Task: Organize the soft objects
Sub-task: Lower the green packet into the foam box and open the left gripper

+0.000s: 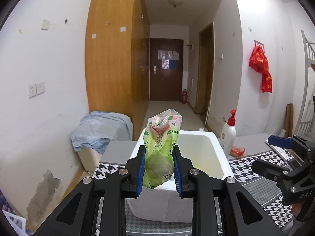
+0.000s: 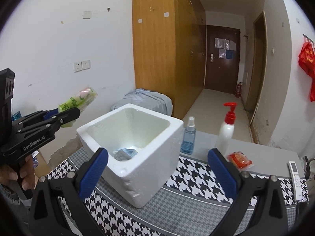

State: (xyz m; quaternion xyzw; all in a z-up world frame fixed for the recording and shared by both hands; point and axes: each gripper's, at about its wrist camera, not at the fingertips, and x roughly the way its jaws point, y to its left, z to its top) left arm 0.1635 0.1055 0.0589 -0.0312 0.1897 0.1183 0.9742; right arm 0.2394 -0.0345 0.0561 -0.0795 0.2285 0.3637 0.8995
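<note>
My left gripper (image 1: 158, 169) is shut on a green and pink plastic packet (image 1: 161, 143) and holds it in the air above the near left rim of a white foam box (image 1: 204, 157). From the right wrist view the packet (image 2: 78, 102) hangs left of the box (image 2: 137, 169), above the table. A blue-grey packet (image 2: 126, 154) lies at the bottom of the box. My right gripper (image 2: 157, 169) is open and empty, close in front of the box; it also shows at the right of the left wrist view (image 1: 283, 147).
The box stands on a houndstooth cloth (image 2: 196, 177) over a grey table. Behind it are a blue spray bottle (image 2: 189, 135), a white pump bottle (image 2: 226, 129), a red packet (image 2: 239, 160) and a remote (image 2: 297, 179). A covered bin (image 1: 102, 129) is beside the wardrobe.
</note>
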